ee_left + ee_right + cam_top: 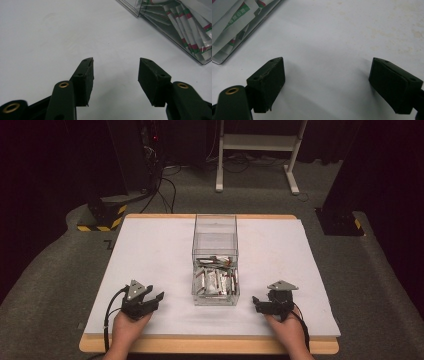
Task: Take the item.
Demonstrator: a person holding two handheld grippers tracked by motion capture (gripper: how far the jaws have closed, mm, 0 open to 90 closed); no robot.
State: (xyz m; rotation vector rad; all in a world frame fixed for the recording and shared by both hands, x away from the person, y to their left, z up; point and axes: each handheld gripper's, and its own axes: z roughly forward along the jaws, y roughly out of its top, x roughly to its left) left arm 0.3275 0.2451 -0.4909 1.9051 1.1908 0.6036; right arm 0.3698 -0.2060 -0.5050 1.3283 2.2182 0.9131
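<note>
A clear plastic box [215,245] stands in the middle of the white table sheet [150,250], with several white sachets [216,281] marked red and green lying in its near end. My left gripper [156,298] rests on the sheet to the box's left, open, nothing between its jaws. My right gripper [256,303] rests to the box's right, open wide and empty too. In the left gripper view the gripper [116,62] faces bare sheet, with the box [160,25] at upper right. The right gripper [327,61] has the box [234,27] at its upper left.
The sheet covers a wooden tabletop [210,346] whose edge runs along the front. Beyond the table are a white stand [257,150], black equipment with cables [150,165] and a yellow-black striped base [102,217] on the grey floor.
</note>
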